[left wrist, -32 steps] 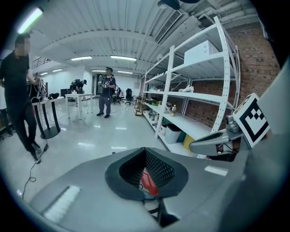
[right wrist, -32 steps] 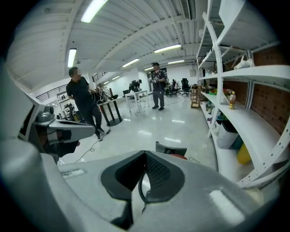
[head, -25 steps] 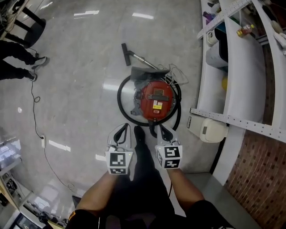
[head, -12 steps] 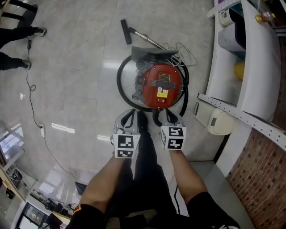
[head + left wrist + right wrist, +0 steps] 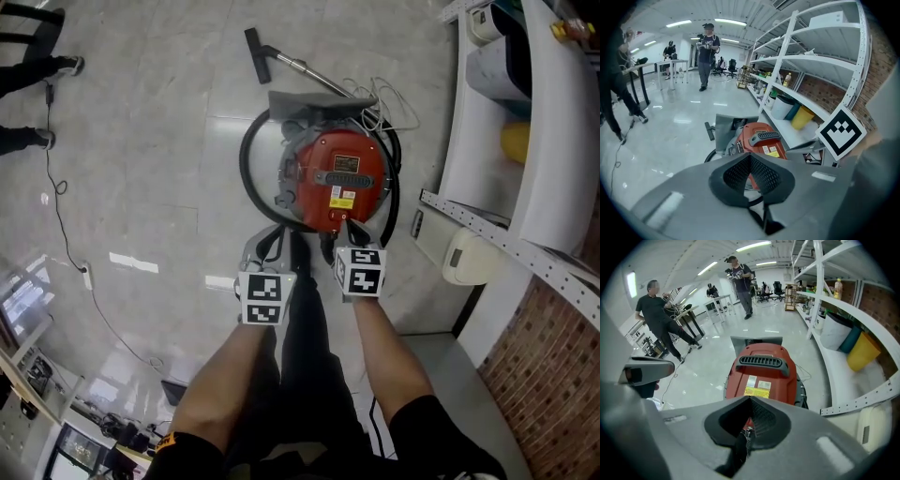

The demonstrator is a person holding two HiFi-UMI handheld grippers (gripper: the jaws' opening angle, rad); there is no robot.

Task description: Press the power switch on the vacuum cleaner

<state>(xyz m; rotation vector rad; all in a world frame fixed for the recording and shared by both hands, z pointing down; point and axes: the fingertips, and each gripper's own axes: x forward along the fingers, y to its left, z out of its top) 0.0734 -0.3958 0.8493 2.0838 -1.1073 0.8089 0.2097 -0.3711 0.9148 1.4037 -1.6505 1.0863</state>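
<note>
Grey glossy floor (image 5: 141,187) holds the red vacuum (image 5: 339,183) just ahead of the person, beside white shelves (image 5: 487,122). Its handle (image 5: 343,176) lies crosswise, and its wand (image 5: 300,67) points away, up-left. The left gripper (image 5: 267,246) and right gripper (image 5: 352,232) each have their jaws pressed together, empty. The right seems to reach the vacuum's near edge.
</note>
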